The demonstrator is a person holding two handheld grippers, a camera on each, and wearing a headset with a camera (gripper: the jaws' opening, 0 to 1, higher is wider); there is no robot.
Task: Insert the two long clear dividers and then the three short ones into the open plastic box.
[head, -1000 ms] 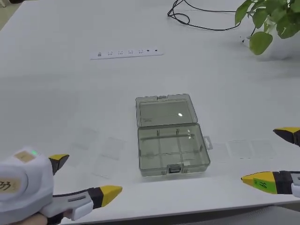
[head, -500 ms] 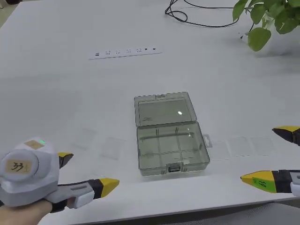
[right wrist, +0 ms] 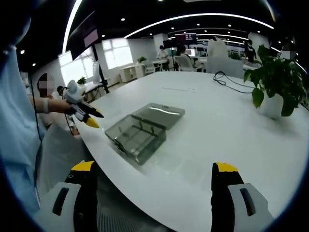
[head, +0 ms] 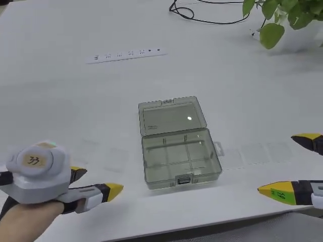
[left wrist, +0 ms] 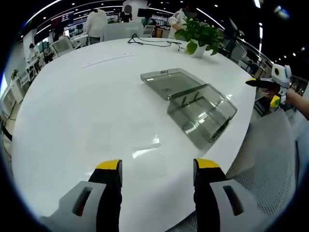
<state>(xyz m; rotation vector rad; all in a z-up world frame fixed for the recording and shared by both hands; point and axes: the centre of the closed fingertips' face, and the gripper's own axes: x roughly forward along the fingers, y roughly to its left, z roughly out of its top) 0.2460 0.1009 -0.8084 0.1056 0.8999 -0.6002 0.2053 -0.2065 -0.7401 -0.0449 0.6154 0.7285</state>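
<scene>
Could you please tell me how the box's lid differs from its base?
The lid lies swung back flat on the far side; the base sits nearer. The lid looks shallow and plain inside; the base is deeper, crossed by partition lines, with a latch at its front. Both are smoky, see-through plastic.
</scene>
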